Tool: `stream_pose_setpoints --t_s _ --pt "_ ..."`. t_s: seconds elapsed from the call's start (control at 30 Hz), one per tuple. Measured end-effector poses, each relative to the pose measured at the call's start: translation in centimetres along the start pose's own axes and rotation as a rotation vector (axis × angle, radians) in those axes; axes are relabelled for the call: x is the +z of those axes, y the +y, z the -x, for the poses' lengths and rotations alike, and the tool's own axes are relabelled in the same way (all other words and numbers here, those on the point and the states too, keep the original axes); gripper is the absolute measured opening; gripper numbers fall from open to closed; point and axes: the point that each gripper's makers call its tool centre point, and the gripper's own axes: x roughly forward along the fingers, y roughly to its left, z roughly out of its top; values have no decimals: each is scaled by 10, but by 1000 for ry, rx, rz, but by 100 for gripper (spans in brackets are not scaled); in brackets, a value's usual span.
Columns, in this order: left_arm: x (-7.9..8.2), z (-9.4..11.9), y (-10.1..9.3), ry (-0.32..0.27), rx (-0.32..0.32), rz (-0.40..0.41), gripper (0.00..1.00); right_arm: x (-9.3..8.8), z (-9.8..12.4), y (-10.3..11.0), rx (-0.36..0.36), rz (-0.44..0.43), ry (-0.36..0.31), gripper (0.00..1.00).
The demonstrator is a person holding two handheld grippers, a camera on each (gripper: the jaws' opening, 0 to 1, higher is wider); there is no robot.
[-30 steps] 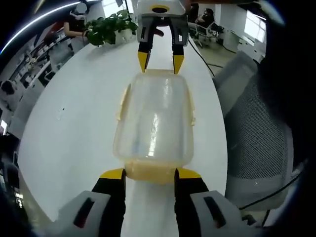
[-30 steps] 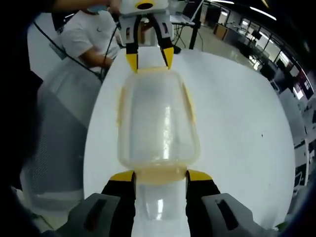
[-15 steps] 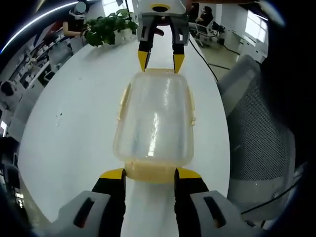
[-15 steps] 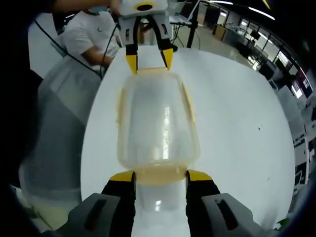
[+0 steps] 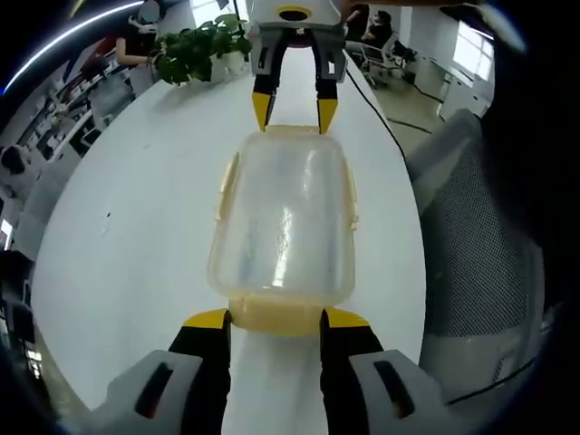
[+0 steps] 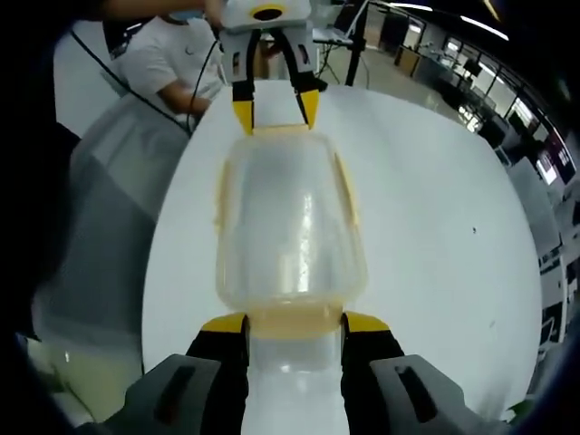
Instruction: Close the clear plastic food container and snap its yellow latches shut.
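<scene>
The clear plastic container [image 5: 283, 217] with its lid on lies lengthwise between my two grippers over the white table [image 5: 127, 208]. My left gripper [image 5: 275, 319] is shut on the yellow end latch [image 5: 275, 313] nearest its camera. My right gripper [image 5: 294, 109] clasps the far end. In the right gripper view the container [image 6: 288, 227] runs away from my right gripper [image 6: 294, 323], whose jaws flank the near yellow latch [image 6: 292, 319]. There the left gripper [image 6: 272, 107] holds the far end. Yellow side latches [image 5: 224, 186] [image 5: 352, 195] lie along the long edges.
A potted plant [image 5: 195, 50] stands at the table's far end. A grey mesh chair [image 5: 471, 245] sits beside the table edge. A person in a white shirt [image 6: 172, 63] sits behind the left gripper, next to another grey chair [image 6: 109, 208].
The background has drifted a little in both views, so the cameras moved. The container keeps its place between both grippers, and neither grip has changed.
</scene>
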Motion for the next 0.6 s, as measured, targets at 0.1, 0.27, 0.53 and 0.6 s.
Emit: stream_pose_setpoints --t_s 0.1,0.27,0.53,0.6 --pt "5 -5 -1 -4 0 9 37 -7 3 -2 -4 6 0 39" --pt "12 -10 -1 0 3 7 37 -14 4 -4 -1 4 2 39" --pt "19 -16 -5 10 6 17 37 -25 7 -4 7 11 -2 39" --pt "21 -19 -6 10 8 18 37 -28 8 -3 9 11 -4 39"
